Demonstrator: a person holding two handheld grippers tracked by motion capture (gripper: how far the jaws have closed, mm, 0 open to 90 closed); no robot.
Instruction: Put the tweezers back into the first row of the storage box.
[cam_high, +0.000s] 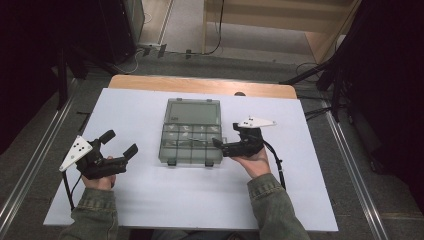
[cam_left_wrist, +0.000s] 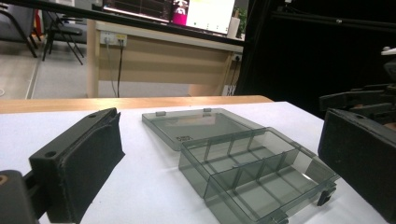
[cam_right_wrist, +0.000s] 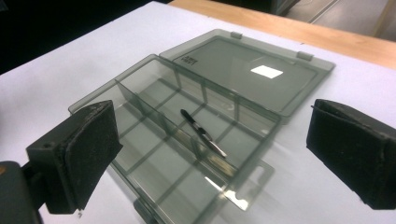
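A smoky transparent compartment box (cam_high: 190, 145) lies open in the middle of the white board, with its lid (cam_high: 192, 112) folded flat behind it. In the right gripper view a thin dark and silver tool (cam_right_wrist: 203, 133), like tweezers, lies across the dividers inside the box (cam_right_wrist: 154, 154). My right gripper (cam_high: 226, 136) is open at the box's right front corner, its pads (cam_right_wrist: 93, 140) apart with nothing pressed between them. My left gripper (cam_high: 120, 142) is open off to the left of the box (cam_left_wrist: 254, 175), with only bare board between its pads (cam_left_wrist: 88, 158).
The white board (cam_high: 150, 200) covers a wooden table whose far edge (cam_high: 200, 85) shows behind the lid. Dark stands and cables line both sides on the floor. A desk with a screen (cam_left_wrist: 201, 11) stands beyond the table.
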